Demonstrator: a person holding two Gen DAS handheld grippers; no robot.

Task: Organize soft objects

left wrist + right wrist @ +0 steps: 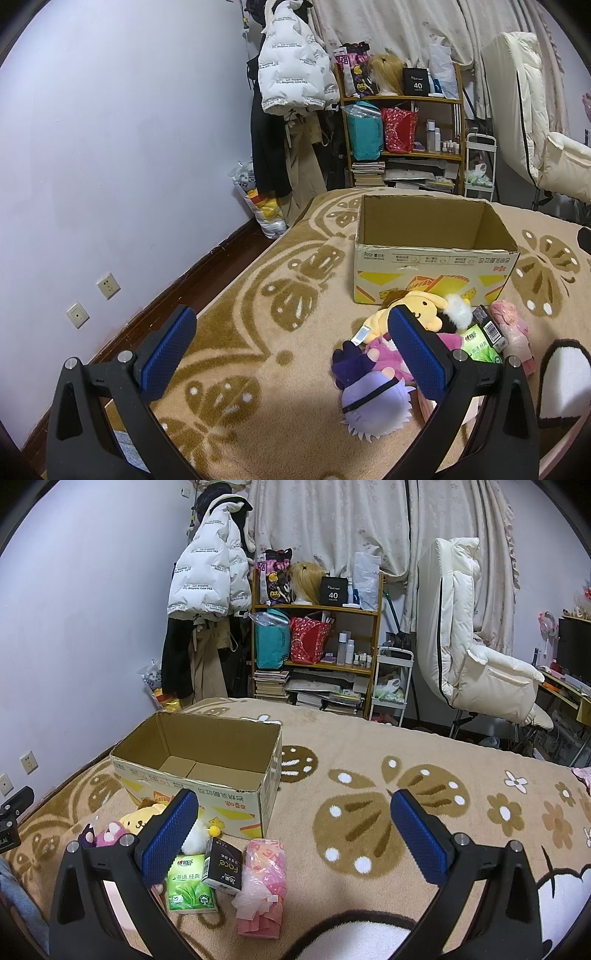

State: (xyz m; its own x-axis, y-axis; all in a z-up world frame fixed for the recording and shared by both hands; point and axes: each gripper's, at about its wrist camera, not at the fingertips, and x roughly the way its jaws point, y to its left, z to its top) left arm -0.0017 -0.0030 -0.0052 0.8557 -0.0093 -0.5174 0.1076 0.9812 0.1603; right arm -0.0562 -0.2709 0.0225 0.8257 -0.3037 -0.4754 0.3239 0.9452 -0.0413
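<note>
Jaws on both the left gripper point(291, 354) and the right gripper point(295, 834) were spread wide, nothing between the blue pads, both hovering above the bed.

The soft items sat in a loose heap on the beige flower-patterned blanket point(424, 753), just in front of the open brown cardboard box point(207, 760), toward the bed's wall-side edge. The box looked empty.

- Purple-haired plush doll point(364, 402): nearest the left gripper, light and squashy. I'd pinch the round head or the torso; limbs would likely flop.
- Yellow floppy-eared plush dog point(417, 310): touching the box front, half under other toys. Grab the head.
- Green tissue pack point(190, 882) and black tissue pack point(223, 866): light, compressible, film probably slick. Grip across the short sides, mid-body.
- Pink crinkly plastic-wrapped bundle point(264, 882): just beside the packs. The wrap could slide or tear, so clamp the bulk, not a loose fold.

Nothing looked fragile or heavy.
</note>
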